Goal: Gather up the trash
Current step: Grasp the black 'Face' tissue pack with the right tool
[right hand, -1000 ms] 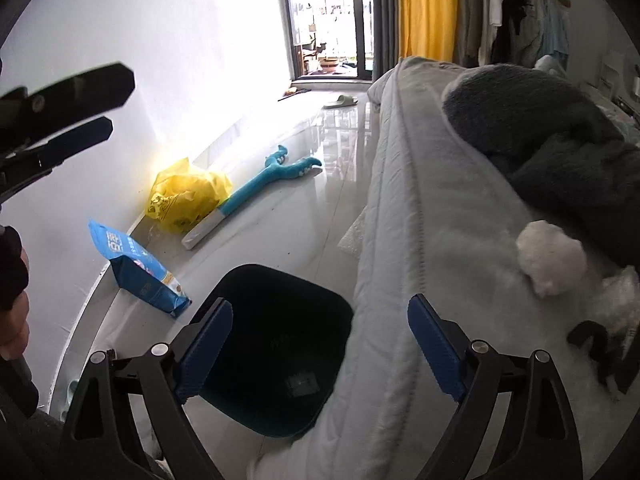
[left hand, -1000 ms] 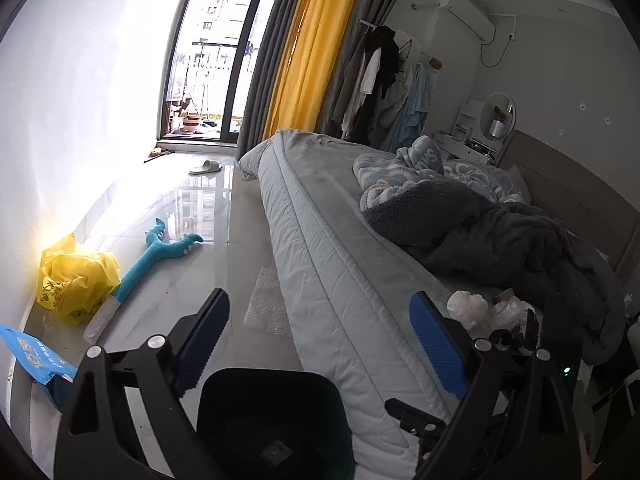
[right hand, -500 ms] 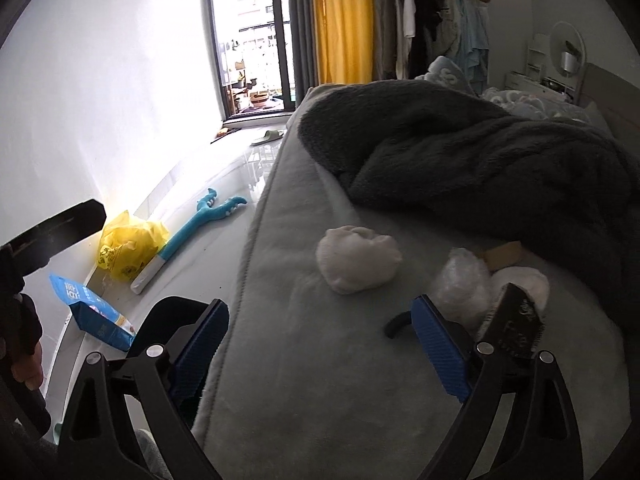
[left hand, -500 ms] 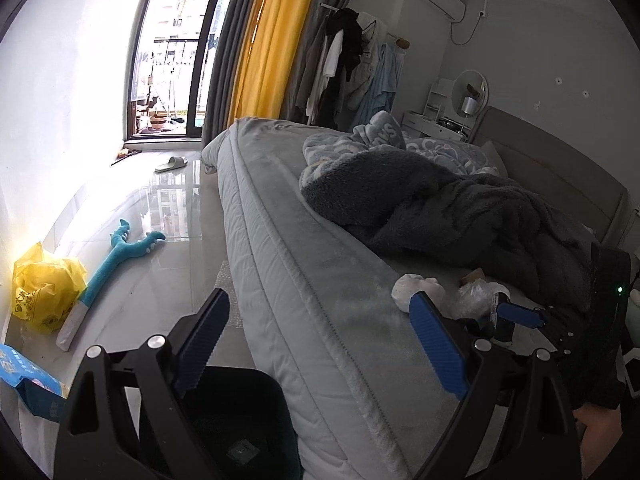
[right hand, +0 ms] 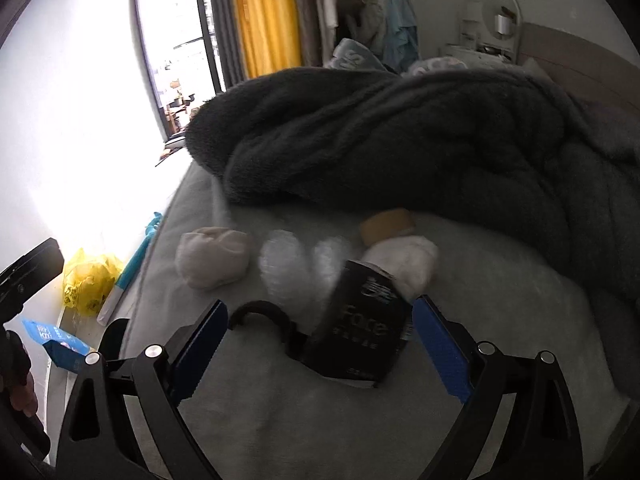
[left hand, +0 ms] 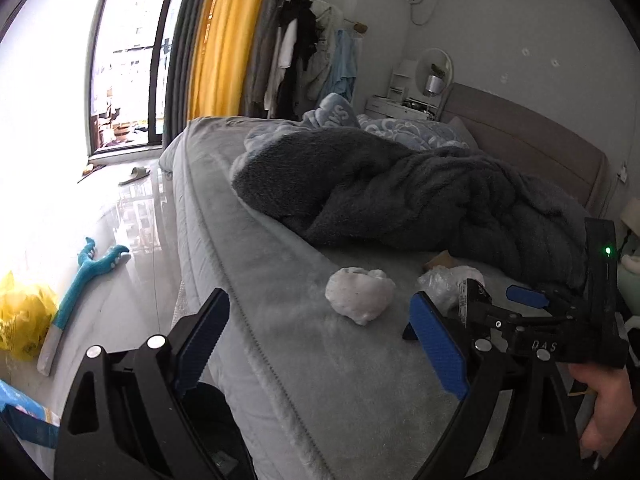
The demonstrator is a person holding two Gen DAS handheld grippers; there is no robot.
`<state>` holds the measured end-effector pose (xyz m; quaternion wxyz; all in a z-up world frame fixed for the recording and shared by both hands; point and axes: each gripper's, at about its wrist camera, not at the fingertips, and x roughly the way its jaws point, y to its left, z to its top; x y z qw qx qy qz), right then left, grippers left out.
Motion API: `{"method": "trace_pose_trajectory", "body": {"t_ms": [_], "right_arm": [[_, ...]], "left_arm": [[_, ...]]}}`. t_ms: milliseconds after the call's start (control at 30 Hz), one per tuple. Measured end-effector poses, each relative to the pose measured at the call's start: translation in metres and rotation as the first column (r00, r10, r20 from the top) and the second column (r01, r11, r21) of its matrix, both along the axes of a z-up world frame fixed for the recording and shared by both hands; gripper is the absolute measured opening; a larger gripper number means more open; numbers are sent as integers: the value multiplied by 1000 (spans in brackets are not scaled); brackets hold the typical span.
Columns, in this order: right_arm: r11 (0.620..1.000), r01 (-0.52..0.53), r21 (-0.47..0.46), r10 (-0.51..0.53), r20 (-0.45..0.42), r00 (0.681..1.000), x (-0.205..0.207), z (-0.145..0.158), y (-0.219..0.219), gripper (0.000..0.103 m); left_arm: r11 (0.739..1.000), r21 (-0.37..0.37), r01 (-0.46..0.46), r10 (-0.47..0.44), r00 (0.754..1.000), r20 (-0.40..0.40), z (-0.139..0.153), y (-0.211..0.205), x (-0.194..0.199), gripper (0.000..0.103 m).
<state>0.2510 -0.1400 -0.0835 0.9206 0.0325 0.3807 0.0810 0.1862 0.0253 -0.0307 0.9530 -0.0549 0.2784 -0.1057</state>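
Observation:
Trash lies on the grey bed (right hand: 280, 408): a crumpled white paper ball (right hand: 214, 256), clear bubble wrap (right hand: 298, 266), a white wad (right hand: 408, 264), a tan piece (right hand: 386, 226) and a black box with a strap (right hand: 358, 338). My right gripper (right hand: 320, 344) is open, and the black box sits between its fingers. My left gripper (left hand: 320, 336) is open and empty over the bed edge, with the paper ball (left hand: 360, 294) just ahead. The right gripper (left hand: 520, 308) shows at the right of the left wrist view.
A dark fleece blanket (left hand: 400, 196) is heaped behind the trash. A dark bin (left hand: 216, 432) stands on the floor by the bed. A yellow bag (left hand: 22, 316), a teal toy (left hand: 88, 276) and a blue packet (right hand: 60, 342) lie on the floor.
Both grippers have swung from the bin and floor toward the bed. The right gripper has closed in on the trash pile, and the black box now lies between its open fingers.

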Motion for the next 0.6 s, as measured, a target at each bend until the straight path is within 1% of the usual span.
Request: {"method": "trace_pose_trajectory", "body": {"t_ms": [100, 233, 433, 600], "right_arm": [[998, 34, 46, -32, -41, 999, 10, -7, -17, 94], [992, 54, 110, -45, -83, 996, 21, -14, -28, 95], [988, 56, 146, -40, -104, 994, 32, -19, -34, 94], [986, 37, 161, -18, -121, 992, 42, -28, -34, 93]], "left_arm": [[999, 21, 34, -34, 999, -5, -6, -12, 5, 93], [997, 9, 77, -77, 996, -40, -17, -24, 13, 93], [985, 26, 169, -167, 984, -64, -29, -54, 20, 93], [975, 43, 220, -215, 972, -100, -39, -71, 25, 93]]}}
